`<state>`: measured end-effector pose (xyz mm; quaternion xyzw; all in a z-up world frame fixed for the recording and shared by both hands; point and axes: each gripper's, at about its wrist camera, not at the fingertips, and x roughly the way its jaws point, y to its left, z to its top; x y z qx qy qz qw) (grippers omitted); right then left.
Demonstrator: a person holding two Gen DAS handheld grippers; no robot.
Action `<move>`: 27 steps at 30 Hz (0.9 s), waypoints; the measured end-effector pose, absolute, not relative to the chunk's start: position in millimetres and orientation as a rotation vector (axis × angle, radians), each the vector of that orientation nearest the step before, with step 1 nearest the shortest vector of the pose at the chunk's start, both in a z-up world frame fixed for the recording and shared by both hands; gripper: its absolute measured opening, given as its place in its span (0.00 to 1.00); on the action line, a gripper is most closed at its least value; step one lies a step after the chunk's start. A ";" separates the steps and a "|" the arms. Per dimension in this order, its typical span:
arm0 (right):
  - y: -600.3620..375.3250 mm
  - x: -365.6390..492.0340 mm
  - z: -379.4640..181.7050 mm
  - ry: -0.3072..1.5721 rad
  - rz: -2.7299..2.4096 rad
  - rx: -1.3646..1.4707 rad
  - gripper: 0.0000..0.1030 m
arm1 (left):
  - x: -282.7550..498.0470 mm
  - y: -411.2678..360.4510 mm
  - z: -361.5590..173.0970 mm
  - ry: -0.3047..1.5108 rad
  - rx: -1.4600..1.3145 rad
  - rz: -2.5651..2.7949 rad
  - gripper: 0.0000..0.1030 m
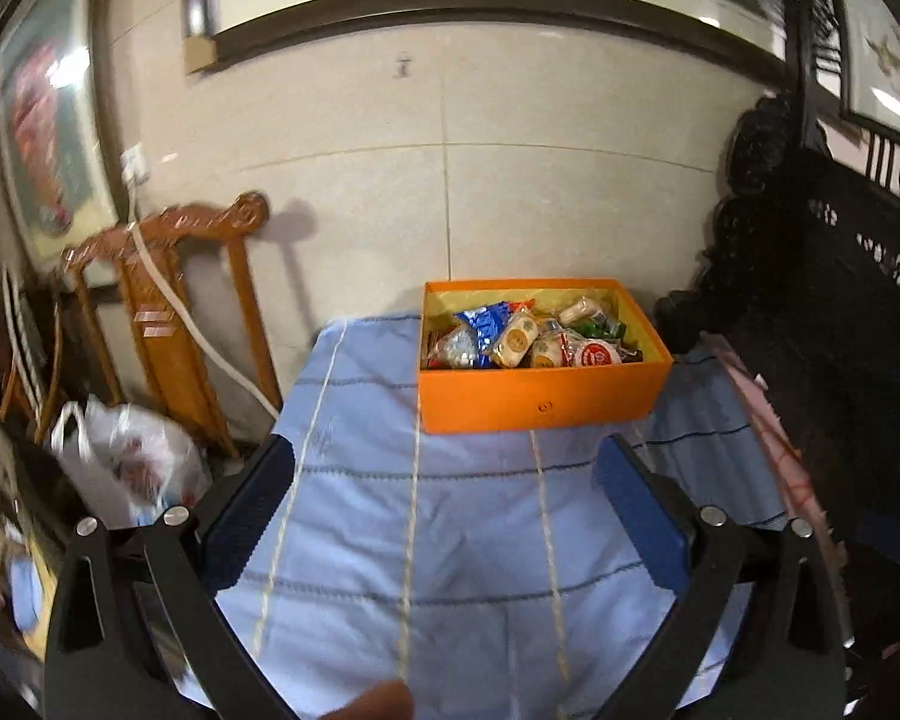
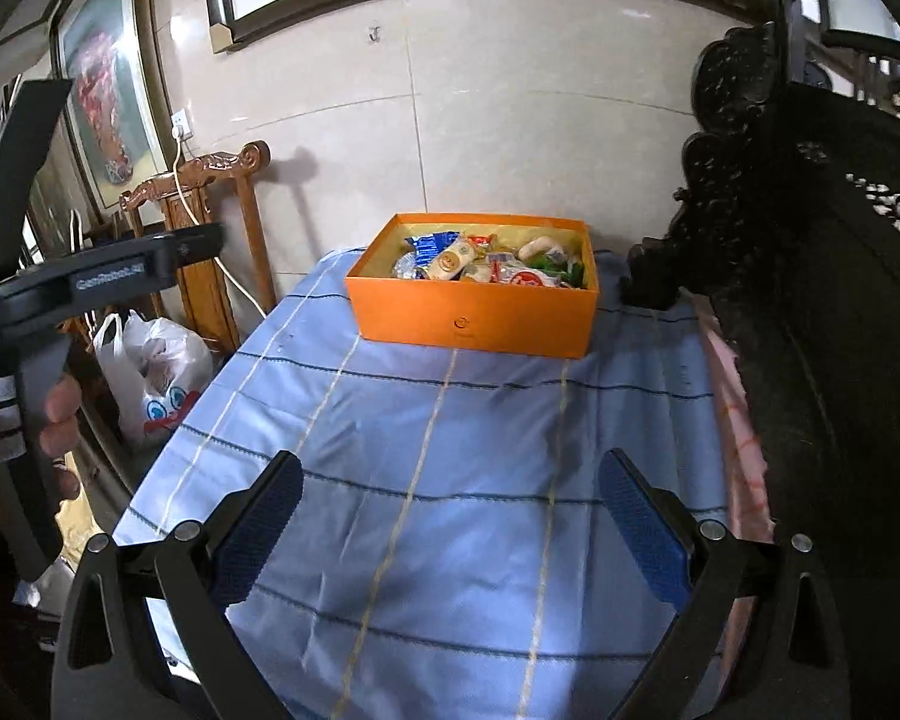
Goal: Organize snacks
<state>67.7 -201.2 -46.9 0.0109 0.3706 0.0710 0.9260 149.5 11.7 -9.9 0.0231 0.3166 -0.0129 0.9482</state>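
Your orange box of wrapped snacks sits at the worktop's far edge, near the wall. Bare blue cloth lies between it and your left gripper and right gripper, both with fingers apart and empty.

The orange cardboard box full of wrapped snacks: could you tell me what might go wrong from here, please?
1. The orange cardboard box sits at the far end of the blue striped tablecloth, which looks loose and wrinkled; dragging the box could bunch it.
2. The wrapped snacks are heaped together, so the open right gripper or left gripper might pinch several at once.
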 end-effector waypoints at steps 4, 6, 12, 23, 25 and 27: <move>-209.6 46.9 -39.5 0.721 0.137 -0.005 0.96 | 116.3 0.0 -4.9 0.621 0.069 0.006 0.96; -210.5 38.6 -37.4 0.709 0.144 -0.005 0.96 | 103.1 -1.8 -5.0 0.628 0.044 0.011 0.96; -203.8 17.6 -28.7 0.674 0.092 -0.056 0.96 | 66.3 -10.9 -0.4 0.585 0.101 -0.011 0.96; -184.4 6.4 -19.4 0.660 0.035 -0.024 0.96 | 41.6 1.1 0.6 0.617 0.145 -0.087 0.96; -181.6 4.6 -19.0 0.658 0.024 -0.033 0.96 | 40.2 5.5 -1.3 0.621 0.142 -0.091 0.96; -180.1 2.9 -17.2 0.655 0.020 -0.028 0.96 | 38.3 8.7 -3.8 0.632 0.130 -0.094 0.96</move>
